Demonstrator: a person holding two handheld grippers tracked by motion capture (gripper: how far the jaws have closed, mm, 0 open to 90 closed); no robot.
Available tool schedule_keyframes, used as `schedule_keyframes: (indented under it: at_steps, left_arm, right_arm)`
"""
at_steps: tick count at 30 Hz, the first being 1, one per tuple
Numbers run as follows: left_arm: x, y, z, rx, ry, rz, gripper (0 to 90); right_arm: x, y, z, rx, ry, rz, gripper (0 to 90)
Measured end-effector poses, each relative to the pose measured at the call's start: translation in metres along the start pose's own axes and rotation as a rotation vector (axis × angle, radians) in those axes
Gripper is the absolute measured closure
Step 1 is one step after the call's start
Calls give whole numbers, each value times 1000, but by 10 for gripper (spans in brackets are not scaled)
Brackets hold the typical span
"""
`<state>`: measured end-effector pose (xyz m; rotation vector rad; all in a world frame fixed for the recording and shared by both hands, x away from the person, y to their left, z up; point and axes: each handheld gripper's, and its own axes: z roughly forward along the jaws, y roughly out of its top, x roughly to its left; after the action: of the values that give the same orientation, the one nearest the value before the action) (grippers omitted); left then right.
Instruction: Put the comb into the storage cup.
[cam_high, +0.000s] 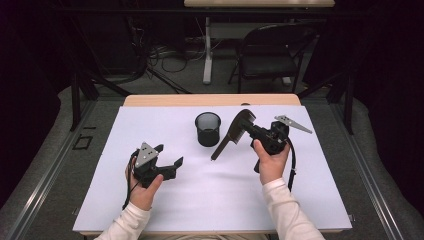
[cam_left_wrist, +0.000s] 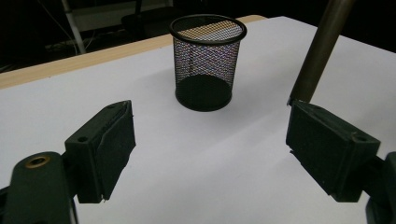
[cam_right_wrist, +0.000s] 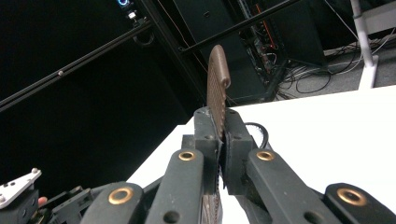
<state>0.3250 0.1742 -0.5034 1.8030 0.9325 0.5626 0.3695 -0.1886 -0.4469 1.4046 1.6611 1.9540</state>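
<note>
A dark brown comb hangs tilted above the white table sheet, toothed end up and handle tip low near the sheet. My right gripper is shut on its toothed part; in the right gripper view the comb rises from between the closed jaws of the right gripper. A black mesh cup stands upright just left of the comb. My left gripper rests low at the left, open and holding nothing. The left gripper faces the cup, with the comb handle at upper right.
The sheet covers a wooden table whose far edge lies behind the cup. Beyond it stand a dark folding chair, a white desk leg and floor cables. Black frame posts flank the table.
</note>
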Motion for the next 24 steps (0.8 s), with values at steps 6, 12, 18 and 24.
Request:
schedule_keyframes:
  at_steps: [6,12,18,24]
  left_arm:
    - [3,0,-2,-2,8,-6,160]
    - [4,0,-2,-6,13,-8,160]
    - [4,0,-2,-4,10,-7,160]
    - [5,0,-3,-9,10,-9,160]
  right_arm:
    - [5,15,6,-15,-4,-7,874]
    - [11,27,15,-20,-12,-32,874]
    - [16,37,25,-21,-16,-39,874]
    - [21,44,33,-24,-24,-49,874]
